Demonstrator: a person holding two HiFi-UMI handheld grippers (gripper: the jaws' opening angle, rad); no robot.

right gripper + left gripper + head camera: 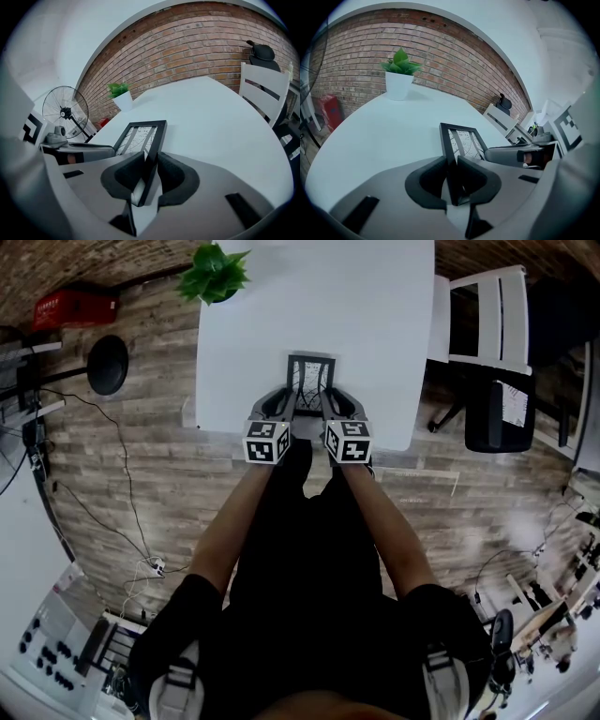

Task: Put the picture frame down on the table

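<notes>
A black picture frame (310, 379) with a pale line print is held between both grippers over the near part of the white table (366, 306). My left gripper (282, 405) is shut on the frame's left edge (449, 154). My right gripper (328, 405) is shut on its right edge (153, 152). In the left gripper view the frame (463, 140) stands up from the left gripper's jaws (451, 165), with the right gripper (513, 154) beyond. The right gripper view shows the frame (139, 136) rising from the right gripper (151, 167). Whether the frame's bottom touches the table I cannot tell.
A potted green plant (216, 273) stands at the table's far left corner. A white chair (487, 315) and a black office chair (497, 413) are to the right. A floor fan (106, 364), a red box (75, 307) and cables lie left on the wooden floor.
</notes>
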